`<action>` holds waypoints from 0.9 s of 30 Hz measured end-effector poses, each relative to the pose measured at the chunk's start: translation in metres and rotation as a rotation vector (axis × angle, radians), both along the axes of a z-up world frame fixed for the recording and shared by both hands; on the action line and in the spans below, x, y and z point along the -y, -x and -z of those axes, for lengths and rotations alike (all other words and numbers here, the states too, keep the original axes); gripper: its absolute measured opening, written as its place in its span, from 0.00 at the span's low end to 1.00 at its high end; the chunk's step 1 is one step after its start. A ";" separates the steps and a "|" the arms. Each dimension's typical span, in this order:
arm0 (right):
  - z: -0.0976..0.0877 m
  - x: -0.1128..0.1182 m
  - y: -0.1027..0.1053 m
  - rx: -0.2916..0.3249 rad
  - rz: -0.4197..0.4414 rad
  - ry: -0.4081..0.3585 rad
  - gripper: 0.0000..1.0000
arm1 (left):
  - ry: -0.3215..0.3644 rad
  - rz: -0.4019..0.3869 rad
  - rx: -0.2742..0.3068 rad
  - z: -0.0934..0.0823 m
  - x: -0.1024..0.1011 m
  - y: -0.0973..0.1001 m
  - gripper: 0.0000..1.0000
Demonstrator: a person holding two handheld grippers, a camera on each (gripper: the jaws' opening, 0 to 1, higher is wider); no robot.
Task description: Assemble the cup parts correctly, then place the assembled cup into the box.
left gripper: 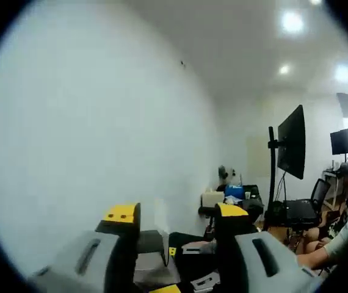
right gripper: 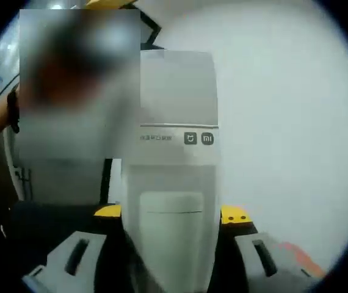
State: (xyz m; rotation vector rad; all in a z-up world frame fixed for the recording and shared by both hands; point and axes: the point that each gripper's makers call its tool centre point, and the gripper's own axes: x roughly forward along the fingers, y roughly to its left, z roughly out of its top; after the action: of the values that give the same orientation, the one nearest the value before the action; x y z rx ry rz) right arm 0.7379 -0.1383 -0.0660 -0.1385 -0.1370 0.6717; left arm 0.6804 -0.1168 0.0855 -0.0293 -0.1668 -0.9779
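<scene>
White wall behind; right tool [right gripper: 173, 215] pinching cup [right gripper: 173, 183]; left tool [left gripper: 177, 215] spread.

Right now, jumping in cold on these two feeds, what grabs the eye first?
In the right gripper view, a tall white appliance with a small logo stands right up between the jaws of the right hand-held gripper, with a person close on the left. In the left gripper view, the left hand-held gripper is open and holds nothing, aimed at a bare white wall, with a dark monitor on a stand at the right.
</scene>
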 end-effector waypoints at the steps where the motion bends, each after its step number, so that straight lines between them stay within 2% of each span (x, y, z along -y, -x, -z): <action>1: -0.001 0.001 0.001 -0.020 -0.020 -0.034 0.54 | 0.011 0.003 0.007 0.002 -0.004 0.003 0.60; 2: -0.003 0.002 0.008 -0.031 -0.059 -0.082 0.54 | 0.022 0.015 0.010 0.000 -0.008 0.005 0.66; 3: -0.006 0.003 0.011 -0.041 -0.091 -0.121 0.54 | 0.044 0.027 0.013 -0.006 -0.010 0.015 0.69; 6: -0.014 0.004 0.024 -0.054 -0.213 -0.191 0.54 | 0.076 0.027 0.008 -0.009 -0.027 0.020 0.69; 10: -0.026 -0.004 0.064 -0.056 -0.447 -0.252 0.54 | 0.048 0.040 -0.010 0.007 -0.043 0.025 0.67; 12: -0.028 -0.008 0.084 -0.052 -0.543 -0.251 0.54 | 0.048 0.102 -0.060 0.019 -0.042 0.034 0.68; 13: -0.027 -0.011 0.094 -0.060 -0.590 -0.234 0.54 | 0.050 0.148 -0.063 0.022 -0.039 0.041 0.70; 16: -0.029 -0.017 0.115 -0.066 -0.676 -0.240 0.54 | 0.028 0.246 -0.109 0.039 -0.032 0.058 0.81; 19: -0.035 -0.020 0.127 -0.073 -0.724 -0.272 0.54 | -0.027 0.265 -0.115 0.050 -0.023 0.062 0.86; 20: -0.037 -0.021 0.133 -0.084 -0.755 -0.290 0.54 | -0.043 0.293 -0.129 0.056 -0.020 0.067 0.87; 22: -0.038 -0.024 0.143 -0.100 -0.815 -0.299 0.54 | -0.053 0.299 -0.138 0.061 -0.016 0.069 0.87; 27: -0.027 -0.038 0.161 -0.140 -0.884 -0.256 0.54 | -0.060 0.328 -0.177 0.075 -0.007 0.079 0.85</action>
State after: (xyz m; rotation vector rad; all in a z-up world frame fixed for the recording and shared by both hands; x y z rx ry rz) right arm 0.5771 -0.0999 -0.0386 0.2353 -0.1467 1.5319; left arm 0.6010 -0.1094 0.0101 -0.0901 0.0325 -1.3012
